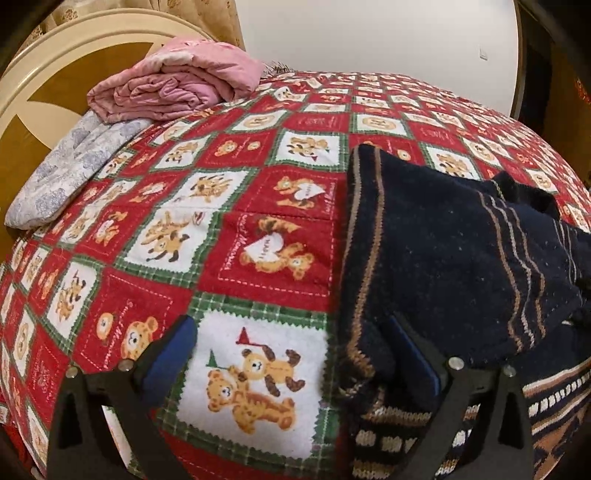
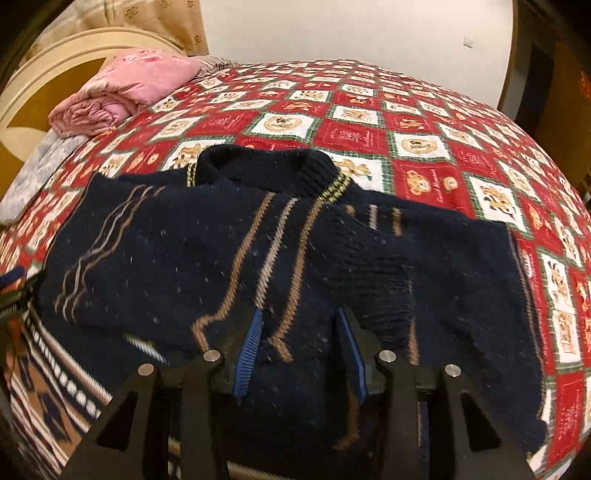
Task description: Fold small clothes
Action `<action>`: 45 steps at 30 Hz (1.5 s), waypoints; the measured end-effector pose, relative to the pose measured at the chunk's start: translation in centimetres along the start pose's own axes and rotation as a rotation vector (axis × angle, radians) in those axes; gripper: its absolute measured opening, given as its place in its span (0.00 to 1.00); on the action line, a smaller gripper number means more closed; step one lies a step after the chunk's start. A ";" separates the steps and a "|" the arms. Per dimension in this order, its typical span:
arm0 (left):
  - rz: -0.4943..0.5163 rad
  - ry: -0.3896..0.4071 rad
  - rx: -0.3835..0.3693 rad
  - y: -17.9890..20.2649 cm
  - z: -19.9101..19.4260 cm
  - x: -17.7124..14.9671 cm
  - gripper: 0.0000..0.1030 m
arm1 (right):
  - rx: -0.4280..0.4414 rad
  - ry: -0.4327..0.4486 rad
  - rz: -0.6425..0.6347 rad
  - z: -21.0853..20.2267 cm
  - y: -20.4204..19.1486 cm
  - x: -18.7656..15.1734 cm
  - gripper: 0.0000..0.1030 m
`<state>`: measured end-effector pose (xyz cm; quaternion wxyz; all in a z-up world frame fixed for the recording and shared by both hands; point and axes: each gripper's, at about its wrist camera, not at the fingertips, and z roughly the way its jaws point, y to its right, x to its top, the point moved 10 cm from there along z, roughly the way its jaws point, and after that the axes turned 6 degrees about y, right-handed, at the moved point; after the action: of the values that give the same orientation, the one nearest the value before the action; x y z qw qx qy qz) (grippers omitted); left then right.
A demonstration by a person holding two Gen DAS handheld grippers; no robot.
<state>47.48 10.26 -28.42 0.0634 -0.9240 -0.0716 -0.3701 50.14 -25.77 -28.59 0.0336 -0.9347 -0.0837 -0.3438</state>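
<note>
A navy knit sweater (image 2: 184,266) with tan and grey stripes lies flat on the bed, collar (image 2: 258,166) at the far side, both sleeves folded across its front. Its patterned hem band (image 2: 55,369) shows at the lower left. My right gripper (image 2: 300,310) hovers over the middle of the sweater, its blue pads (image 2: 247,350) apart with nothing pinched between them. In the left wrist view my left gripper (image 1: 291,325) stands wide open at the sweater's (image 1: 443,258) left edge. That edge lies just inside its right finger (image 1: 417,358); the left finger is over bare bedspread.
The bed carries a red, white and green teddy-bear bedspread (image 1: 258,206). A folded pink quilt (image 1: 173,81) and a grey floral cloth (image 1: 66,173) lie by the cream headboard (image 1: 37,85) at the far left. A white wall (image 2: 351,29) is behind and dark furniture at the right.
</note>
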 end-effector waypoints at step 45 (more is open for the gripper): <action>-0.069 -0.042 -0.091 1.4 -11.5 -10.8 1.00 | -0.051 0.031 0.058 -12.8 3.5 -14.6 0.44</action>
<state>32.20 6.00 -27.74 0.0068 -0.9304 -0.0880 -0.3557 31.73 -32.73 -28.33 0.0210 -0.9319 -0.0474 -0.3590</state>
